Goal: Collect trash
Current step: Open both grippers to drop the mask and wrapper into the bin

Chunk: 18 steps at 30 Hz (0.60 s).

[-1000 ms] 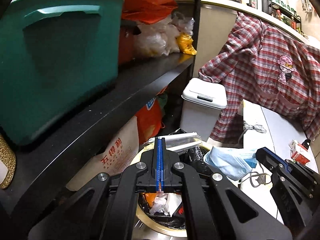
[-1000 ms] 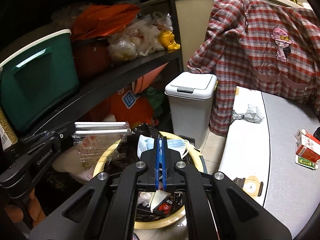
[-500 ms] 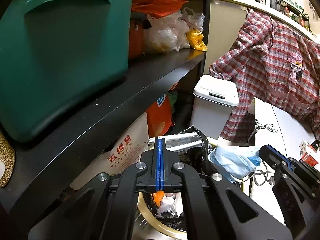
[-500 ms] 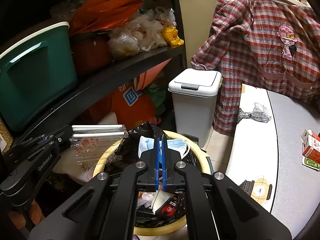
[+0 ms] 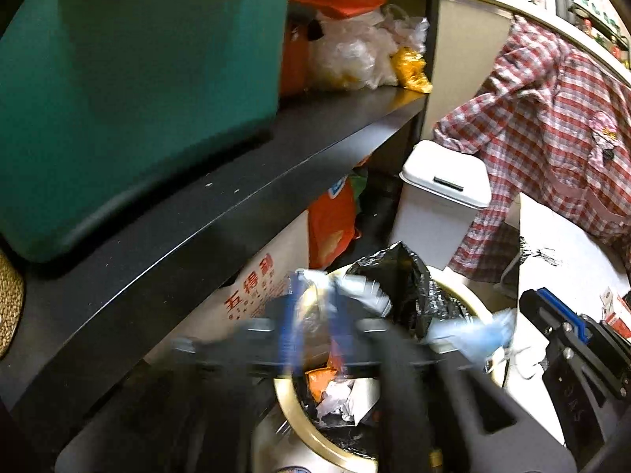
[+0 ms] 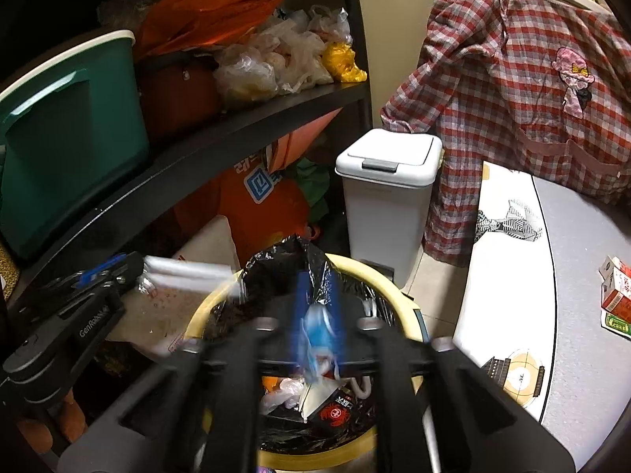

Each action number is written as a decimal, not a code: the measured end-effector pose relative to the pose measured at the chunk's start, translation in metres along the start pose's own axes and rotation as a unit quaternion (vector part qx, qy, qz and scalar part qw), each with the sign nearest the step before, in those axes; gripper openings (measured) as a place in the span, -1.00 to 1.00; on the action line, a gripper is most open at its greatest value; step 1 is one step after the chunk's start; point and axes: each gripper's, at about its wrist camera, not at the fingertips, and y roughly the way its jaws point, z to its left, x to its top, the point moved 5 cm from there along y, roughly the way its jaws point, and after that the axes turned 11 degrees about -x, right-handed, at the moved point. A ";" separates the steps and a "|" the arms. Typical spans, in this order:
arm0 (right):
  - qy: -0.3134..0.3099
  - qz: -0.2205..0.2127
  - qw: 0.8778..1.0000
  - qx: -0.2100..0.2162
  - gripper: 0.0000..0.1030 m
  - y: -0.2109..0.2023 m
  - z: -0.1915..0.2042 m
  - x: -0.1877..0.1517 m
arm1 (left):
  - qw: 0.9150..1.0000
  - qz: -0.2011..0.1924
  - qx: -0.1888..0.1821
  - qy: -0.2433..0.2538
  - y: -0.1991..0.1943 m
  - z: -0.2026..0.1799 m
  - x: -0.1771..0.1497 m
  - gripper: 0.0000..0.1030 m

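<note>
Trash comes in two airborne pieces here: a blue face mask (image 6: 317, 329) and a clear zip pouch (image 6: 173, 299), both over the round yellow bin (image 6: 410, 311) with its black liner (image 6: 284, 260). The right gripper (image 6: 315, 303) has just been opening, its jaws spread, the blurred mask loose between them. The left gripper (image 5: 313, 311) has likewise just been opening, the pouch between its parted jaws; contact is too blurred to tell. Inside the bin lie crumpled wrappers, an orange scrap and a black-and-red packet. One lidded white bin (image 6: 384, 189) stands behind, shut. Two small cartons (image 6: 615, 287) sit on the table (image 6: 583, 260).
</note>
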 end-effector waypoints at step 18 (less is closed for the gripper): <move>0.018 -0.016 0.999 -0.027 0.37 -0.016 -0.013 0.003 | 0.999 -0.030 0.012 0.004 -0.011 0.000 0.003 0.67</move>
